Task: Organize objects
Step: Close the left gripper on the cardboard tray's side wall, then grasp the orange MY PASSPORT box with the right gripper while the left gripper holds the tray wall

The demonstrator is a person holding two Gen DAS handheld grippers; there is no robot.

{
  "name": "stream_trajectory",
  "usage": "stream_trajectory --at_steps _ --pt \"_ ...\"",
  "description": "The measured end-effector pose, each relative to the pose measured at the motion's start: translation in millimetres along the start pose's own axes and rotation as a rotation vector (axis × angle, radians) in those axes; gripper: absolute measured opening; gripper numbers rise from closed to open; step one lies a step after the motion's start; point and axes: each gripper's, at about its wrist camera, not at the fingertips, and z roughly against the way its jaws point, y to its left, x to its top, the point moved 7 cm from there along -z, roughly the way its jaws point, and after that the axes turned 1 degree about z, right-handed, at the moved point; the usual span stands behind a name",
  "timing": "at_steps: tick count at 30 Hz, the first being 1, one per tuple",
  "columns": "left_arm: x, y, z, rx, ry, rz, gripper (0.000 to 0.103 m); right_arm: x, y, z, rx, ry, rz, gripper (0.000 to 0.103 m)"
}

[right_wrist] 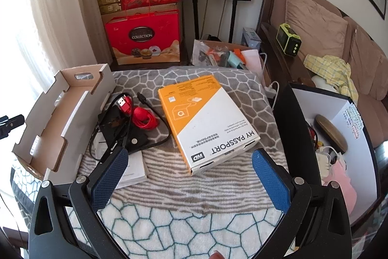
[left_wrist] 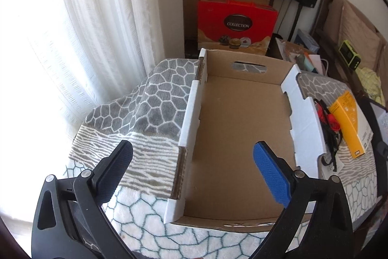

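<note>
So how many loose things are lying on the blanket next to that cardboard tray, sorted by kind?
Boxes: 1, the orange and white box
Red cables: 1, a coiled one
Black cable bundles: 1, tangled on a dark pouch, strands too knotted to separate
Paper booklets: 1
Total: 4
The cardboard tray itself holds nothing.

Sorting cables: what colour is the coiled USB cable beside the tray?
Red, clearest in the right wrist view.
</note>
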Motion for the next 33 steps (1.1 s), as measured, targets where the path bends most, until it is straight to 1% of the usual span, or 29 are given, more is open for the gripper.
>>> stream_trajectory --at_steps 4,6,10,12,14,17,19,20,21,22,23,24,25,27,30,33 --pt "-2.8 14.7 -15.2 -0.006 0.030 0.004 0.092 9.4 -14.8 -9.1 -0.002 0.010 -0.022 0.103" --pt "-5.3 16.6 -21.5 -0.009 0.043 -0.001 0.085 13.2 -19.5 -11.2 -0.002 0.010 -0.028 0.103" --pt "-12.8 18.2 -32.5 -0.024 0.074 -0.012 0.082 18.5 -20.6 -15.2 0.007 0.011 -0.028 0.103" --pt "-16.5 19.0 -38.5 -0.029 0.106 -0.007 0.073 21.3 -22.1 -19.3 0.004 0.012 -0.031 0.103" --pt "-19.6 16.9 -45.1 -0.042 0.139 -0.007 0.071 24.2 -25.6 -24.3 0.002 0.015 -0.042 0.103" --pt "-24.9 12.3 -52.1 -0.031 0.167 -0.045 0.062 26.4 -33.9 -34.9 -0.010 0.031 -0.052 0.102" --pt "-28.9 9.8 -55.5 -0.037 0.180 -0.062 0.057 27.5 -40.0 -43.5 -0.011 0.044 -0.052 0.103" --pt "-31.0 9.0 -57.2 -0.045 0.188 -0.066 0.052 27.5 -42.5 -48.3 -0.009 0.053 -0.050 0.103" --pt "-33.0 7.9 -58.7 -0.051 0.193 -0.068 0.042 27.6 -45.9 -53.2 -0.004 0.063 -0.047 0.103" --pt "-34.9 6.7 -60.1 -0.057 0.201 -0.070 0.035 27.1 -47.8 -57.7 0.000 0.074 -0.044 0.103" --pt "-36.9 5.3 -61.4 -0.071 0.210 -0.070 0.022 26.4 -49.1 -62.2 0.007 0.086 -0.039 0.103" --pt "-37.2 3.8 -61.6 -0.097 0.209 -0.064 0.015 25.8 -49.6 -65.2 0.017 0.095 -0.035 0.103" --pt "-37.7 2.6 -61.2 -0.115 0.208 -0.062 0.013 25.3 -49.7 -67.6 0.029 0.101 -0.032 0.103" --pt "-36.1 1.3 -60.0 -0.109 0.200 -0.076 0.010 24.5 -50.0 -70.9 0.047 0.106 -0.031 0.103" --pt "-37.2 -1.4 -57.1 -0.110 0.187 -0.119 0.010 23.3 -49.2 -75.8 0.062 0.117 -0.022 0.103" --pt "-38.2 -0.5 -56.5 -0.117 0.184 -0.127 0.010 22.0 -52.5 -81.7 0.045 0.133 -0.016 0.103"
